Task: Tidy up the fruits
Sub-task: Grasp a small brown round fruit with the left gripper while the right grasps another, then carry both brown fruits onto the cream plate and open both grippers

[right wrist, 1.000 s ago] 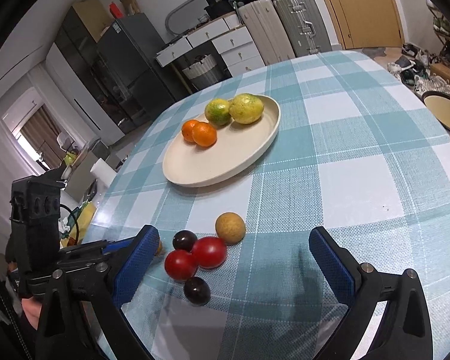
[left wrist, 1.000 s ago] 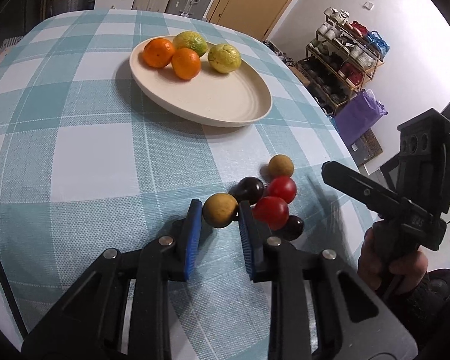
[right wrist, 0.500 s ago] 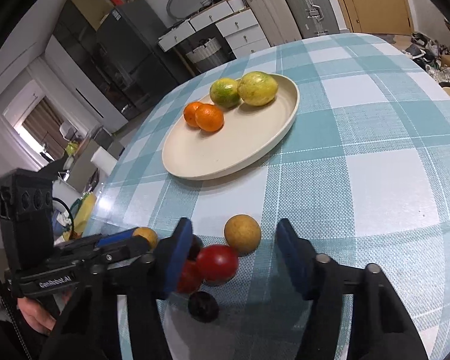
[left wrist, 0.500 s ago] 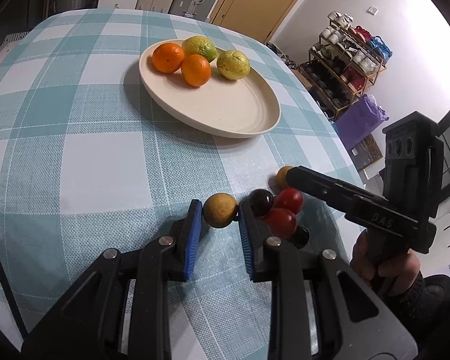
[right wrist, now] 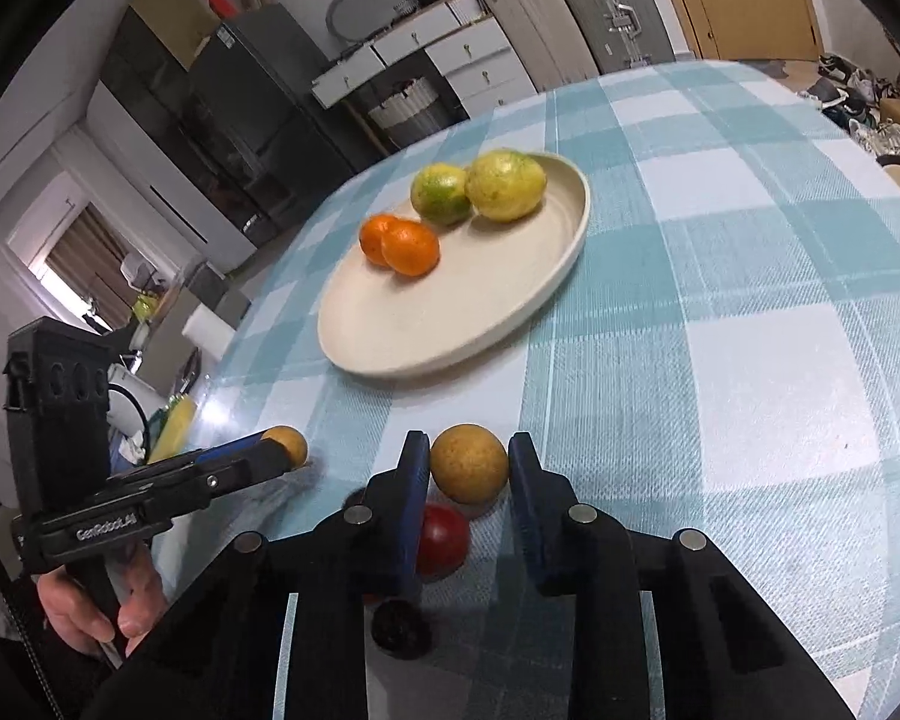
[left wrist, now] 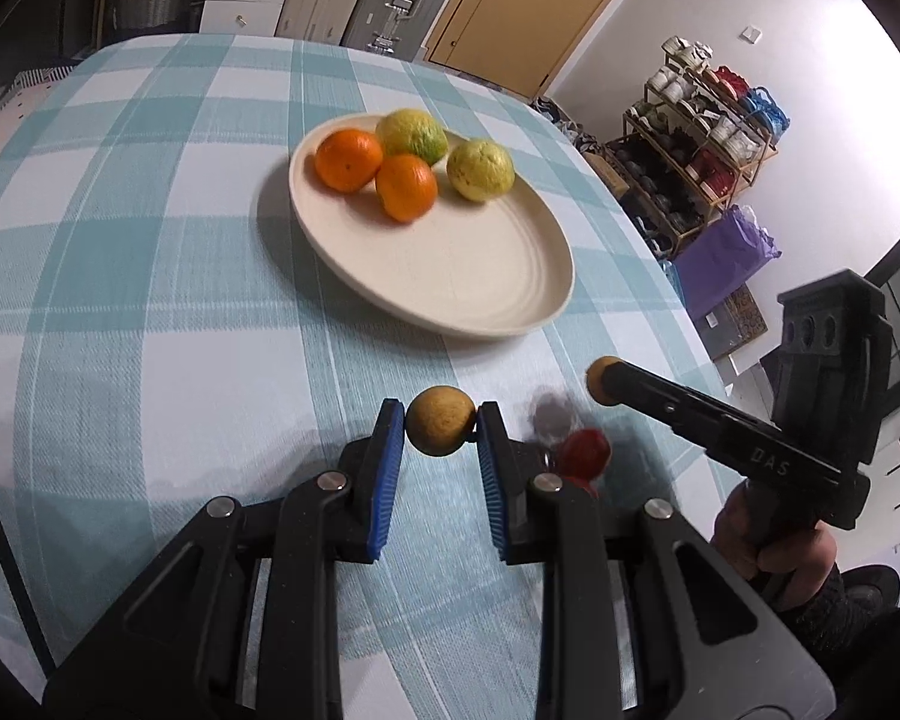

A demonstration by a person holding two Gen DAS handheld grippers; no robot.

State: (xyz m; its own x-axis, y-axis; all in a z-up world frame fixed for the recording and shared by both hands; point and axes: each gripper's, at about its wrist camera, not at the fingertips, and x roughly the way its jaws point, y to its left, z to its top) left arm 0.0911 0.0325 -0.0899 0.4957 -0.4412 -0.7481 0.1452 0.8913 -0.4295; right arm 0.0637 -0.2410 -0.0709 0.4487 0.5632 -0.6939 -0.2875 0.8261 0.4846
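While the left claw pinches a small tan round fruit between its blue pads, lifted just above the checked cloth of the counter, the right claw is closing around a second tan fruit, and its pads sit just beside that fruit on both sides; whether they already press on it cannot be told for certain from the right wrist view, though no gap is plain. In the left wrist view this second fruit shows as a tan ball at the tip of the right claw's dark finger, off to the right of the held one. Just below the right claw's left finger lies a red fruit, and nearer the camera a dark, almost black fruit rests on the cloth, partly hidden by the claw's body. Farther out on the counter stands a cream plate, well apart from both claws, carrying two oranges touching each other, a green-yellow citrus behind them and a yellow citrus to their right. A hand grips the handle of the left claw at the lower left of the right wrist view. Suitcases and white drawers stand beyond the counter.
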